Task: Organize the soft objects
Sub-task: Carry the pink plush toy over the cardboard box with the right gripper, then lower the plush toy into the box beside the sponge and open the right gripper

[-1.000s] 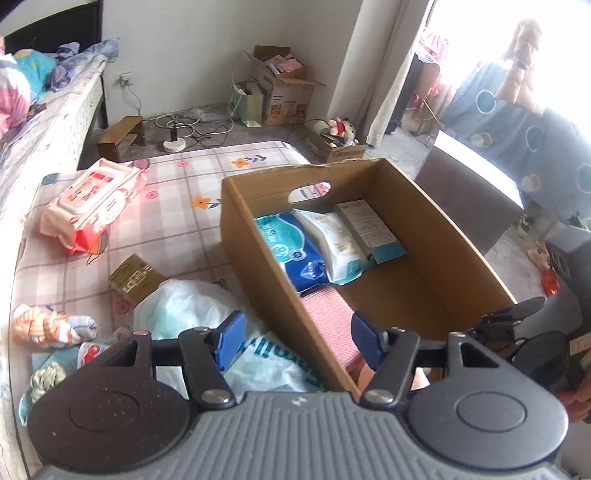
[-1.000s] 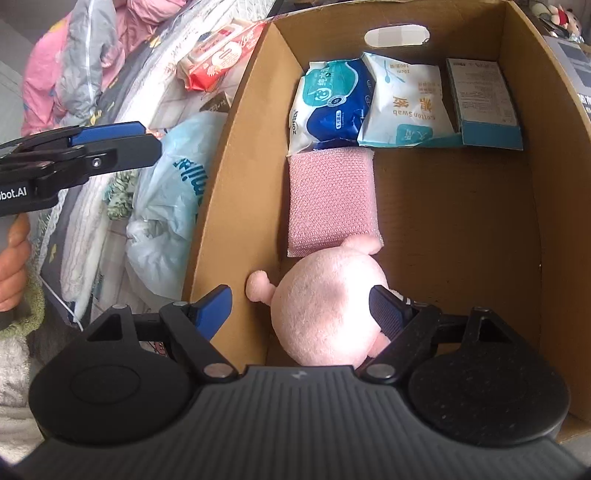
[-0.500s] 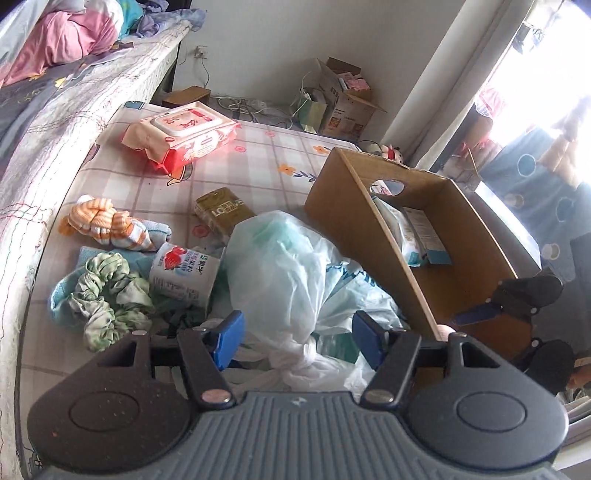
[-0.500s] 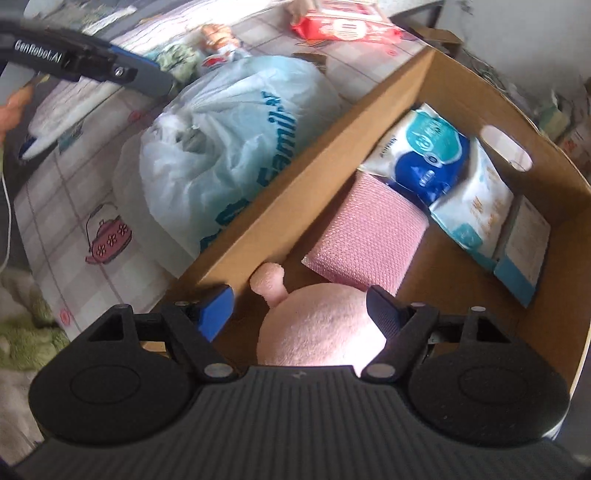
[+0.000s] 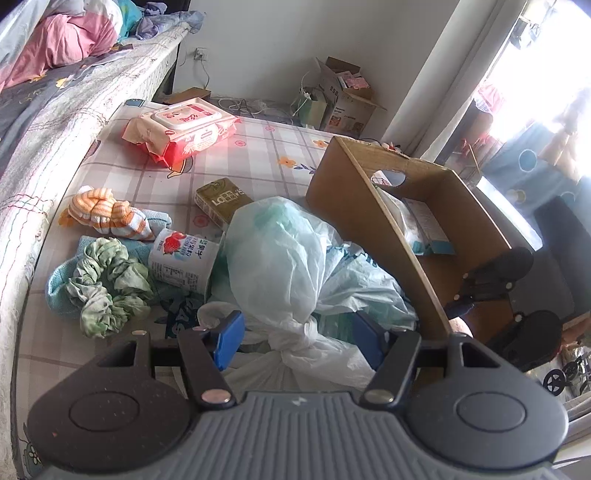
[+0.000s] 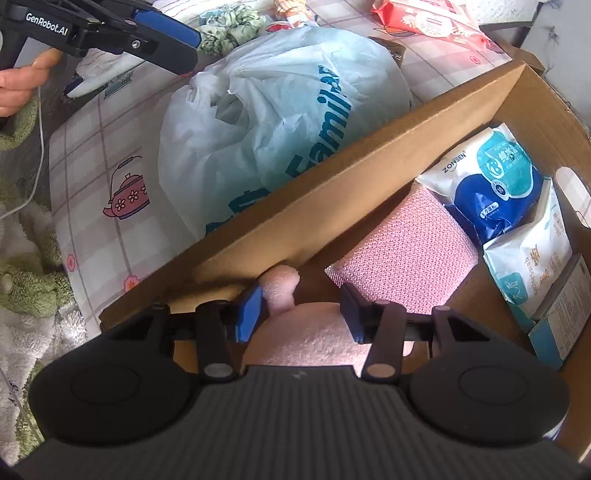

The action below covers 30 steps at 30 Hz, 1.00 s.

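My left gripper (image 5: 297, 341) stands open astride the knotted neck of a pale plastic bag (image 5: 277, 258), its blue pads apart from the plastic. It shows again at the top left of the right wrist view as the left gripper (image 6: 159, 33), in a hand. My right gripper (image 6: 301, 315) points down into the near corner of the cardboard box (image 6: 369, 177). Its jaws are closing over a pink plush toy (image 6: 306, 332). The toy's ear sits between the pads, with no clear pinch visible. A pink sponge cloth (image 6: 402, 258) and a blue wipes pack (image 6: 495, 192) lie in the box.
On the checked mat lie a red wipes pack (image 5: 181, 129), an orange striped cloth (image 5: 103, 214), a green scrunchie (image 5: 107, 284), a strawberry milk carton (image 5: 184, 262) and a green carton (image 5: 221, 199). A bed (image 5: 55, 110) borders the left side. The box wall (image 5: 369, 206) stands right of the bag.
The left gripper swung from above the box to over the plastic bag and settled. The right gripper rolled over the plush toy and its jaws narrowed.
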Available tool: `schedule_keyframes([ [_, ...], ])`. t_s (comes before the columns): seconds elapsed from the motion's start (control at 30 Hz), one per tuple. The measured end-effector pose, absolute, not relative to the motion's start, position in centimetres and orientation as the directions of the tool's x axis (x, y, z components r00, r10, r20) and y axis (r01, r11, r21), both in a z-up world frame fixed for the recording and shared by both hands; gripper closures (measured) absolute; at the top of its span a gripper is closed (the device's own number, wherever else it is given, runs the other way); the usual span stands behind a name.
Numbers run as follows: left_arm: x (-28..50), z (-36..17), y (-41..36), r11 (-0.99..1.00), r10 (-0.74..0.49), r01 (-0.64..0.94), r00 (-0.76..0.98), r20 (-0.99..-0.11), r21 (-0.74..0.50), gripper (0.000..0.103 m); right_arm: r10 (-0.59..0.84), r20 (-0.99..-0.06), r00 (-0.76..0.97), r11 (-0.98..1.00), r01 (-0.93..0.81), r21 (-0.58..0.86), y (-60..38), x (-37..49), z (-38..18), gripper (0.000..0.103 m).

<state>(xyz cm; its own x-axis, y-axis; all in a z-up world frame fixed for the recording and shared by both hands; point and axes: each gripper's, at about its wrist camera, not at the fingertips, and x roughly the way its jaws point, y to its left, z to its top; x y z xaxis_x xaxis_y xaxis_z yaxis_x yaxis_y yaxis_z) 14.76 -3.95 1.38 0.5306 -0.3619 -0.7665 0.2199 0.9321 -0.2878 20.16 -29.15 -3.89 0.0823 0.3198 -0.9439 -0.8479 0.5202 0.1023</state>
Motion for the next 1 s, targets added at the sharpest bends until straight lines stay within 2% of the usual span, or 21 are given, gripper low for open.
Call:
schedule_keyframes([
  [0.13, 13.9, 1.1, -4.7, 0.939, -0.344, 0.213, 0.534, -0.772, -0.271, 0.037, 0.337, -0.940, 0.059, 0.458, -0.882, 0.109, -29.3, 20.2, -4.1, 0.057],
  [0.23, 13.2, 1.2, -5.2, 0.942, -0.336, 0.208, 0.540, -0.772, -0.265, 0.037, 0.297, -0.950, 0.098, 0.413, -0.910, 0.035, -29.3, 19.8, -4.2, 0.057],
  [0.47, 12.8, 1.4, -6.8, 0.932, -0.361, 0.244, 0.527, -0.769, -0.270, 0.037, 0.320, -0.929, 0.187, 0.521, -0.854, 0.008, -33.4, 19.0, -3.1, 0.058],
  [0.7, 12.4, 1.0, -8.5, 0.917, -0.388, 0.300, 0.511, -0.767, -0.263, 0.037, 0.337, -0.888, 0.314, 0.744, -0.667, 0.046, -39.1, 17.5, -1.7, 0.062],
  [0.83, 12.2, 0.7, -8.6, 0.916, -0.389, 0.304, 0.504, -0.771, -0.263, 0.037, 0.316, -0.870, 0.379, 0.873, -0.475, 0.109, -41.1, 17.6, -1.8, 0.071],
  [1.0, 11.7, 0.7, -8.4, 0.912, -0.397, 0.310, 0.497, -0.771, -0.270, 0.037, 0.270, -0.864, 0.425, 0.950, -0.266, 0.166, -42.2, 18.0, -2.3, 0.071],
])
